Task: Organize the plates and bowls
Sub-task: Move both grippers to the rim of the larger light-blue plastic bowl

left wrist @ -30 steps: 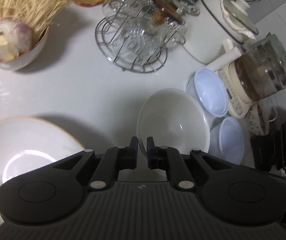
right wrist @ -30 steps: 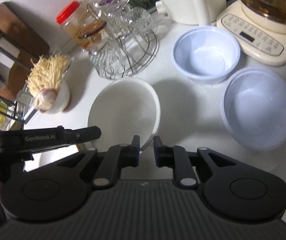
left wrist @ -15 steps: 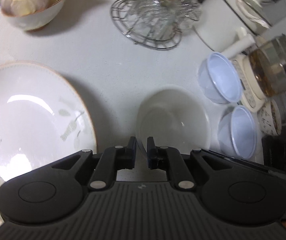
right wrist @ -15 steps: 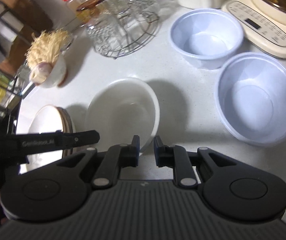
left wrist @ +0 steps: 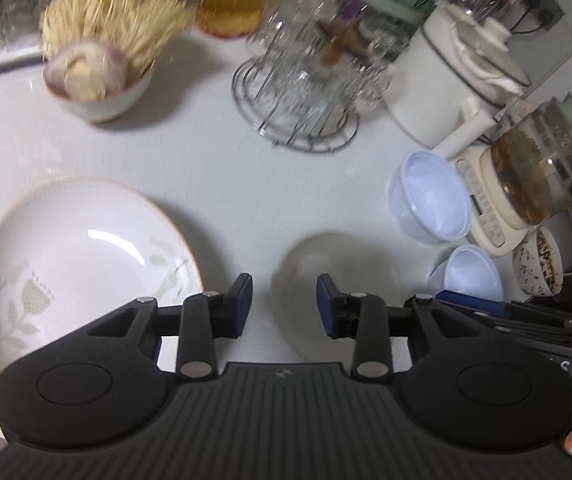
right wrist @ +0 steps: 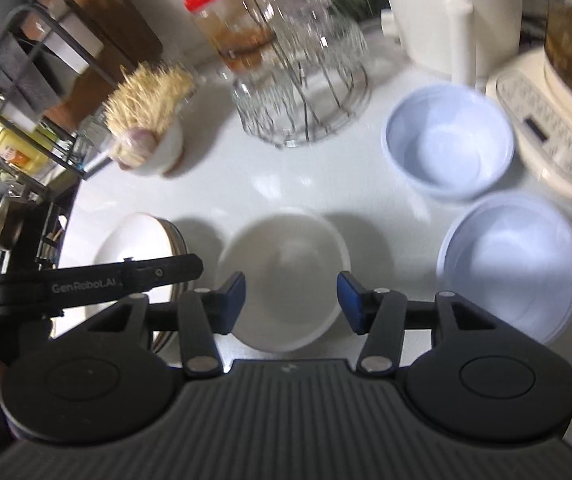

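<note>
White ceramic fills the near ground: the bowl (right wrist: 286,284) sits on the counter (left wrist: 226,184) straight ahead of both tongs. The right gripper (right wrist: 290,300) hangs over it with its jaws opening, one blue pad on each side of the bowl and neither pressing on it. The left gripper (left wrist: 284,306) is opening too; in its view the bowl (left wrist: 325,264) is a pale blur beyond the pads, with nothing pinched between them.

Left of the bowl lies the plate (left wrist: 86,264), leaf-patterned, seen on top of a small stack (right wrist: 138,248) from the right wrist. To the right stand two pale blue tubs, the big tub (right wrist: 513,264) near and the small tub (right wrist: 447,140) behind it, apart from each other.

Farther back, a cup of toothpicks (left wrist: 102,60) with a garlic bulb is at the left, a wire rack (left wrist: 305,92) of glasses in the middle, and a jar (right wrist: 226,24) with a red lid behind it. A white pot (left wrist: 457,72) and a glass kettle (left wrist: 541,172) on its base stand at the far right.
</note>
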`<state>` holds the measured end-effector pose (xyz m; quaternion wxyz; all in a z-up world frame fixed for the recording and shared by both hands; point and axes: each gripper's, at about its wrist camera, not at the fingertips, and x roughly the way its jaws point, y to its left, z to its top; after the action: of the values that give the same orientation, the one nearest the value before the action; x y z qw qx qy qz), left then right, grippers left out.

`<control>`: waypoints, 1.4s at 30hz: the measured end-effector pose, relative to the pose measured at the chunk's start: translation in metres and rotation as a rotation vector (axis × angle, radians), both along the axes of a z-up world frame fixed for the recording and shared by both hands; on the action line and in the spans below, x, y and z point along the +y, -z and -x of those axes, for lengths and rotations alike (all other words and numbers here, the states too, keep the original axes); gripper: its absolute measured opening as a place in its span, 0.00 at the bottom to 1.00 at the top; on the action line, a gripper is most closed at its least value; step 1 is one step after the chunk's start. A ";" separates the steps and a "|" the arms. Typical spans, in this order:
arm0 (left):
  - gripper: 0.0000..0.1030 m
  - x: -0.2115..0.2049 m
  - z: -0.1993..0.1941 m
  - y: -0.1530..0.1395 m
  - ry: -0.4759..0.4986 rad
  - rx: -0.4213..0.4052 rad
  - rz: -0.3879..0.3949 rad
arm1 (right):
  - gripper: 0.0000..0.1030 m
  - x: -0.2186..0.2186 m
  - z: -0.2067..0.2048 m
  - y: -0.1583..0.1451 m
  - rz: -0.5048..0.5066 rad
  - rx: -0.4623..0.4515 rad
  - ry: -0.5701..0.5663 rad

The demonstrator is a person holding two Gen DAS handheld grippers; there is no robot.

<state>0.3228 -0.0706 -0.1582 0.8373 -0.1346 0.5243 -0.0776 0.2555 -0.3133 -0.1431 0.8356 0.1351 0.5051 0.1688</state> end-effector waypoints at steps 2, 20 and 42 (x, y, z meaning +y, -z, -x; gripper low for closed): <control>0.39 -0.006 0.000 -0.009 0.004 -0.022 0.009 | 0.52 -0.004 0.003 -0.011 0.012 -0.037 -0.004; 0.39 -0.101 -0.006 -0.047 0.149 -0.122 0.026 | 0.52 -0.087 0.023 -0.044 0.060 -0.208 0.150; 0.42 -0.191 -0.035 0.026 0.209 0.076 -0.010 | 0.51 -0.170 0.008 0.038 0.008 0.004 0.307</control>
<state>0.3580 -0.2615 -0.1838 0.8049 -0.0776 0.5671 -0.1568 0.2473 -0.4838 -0.1814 0.8510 0.2077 0.4809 0.0367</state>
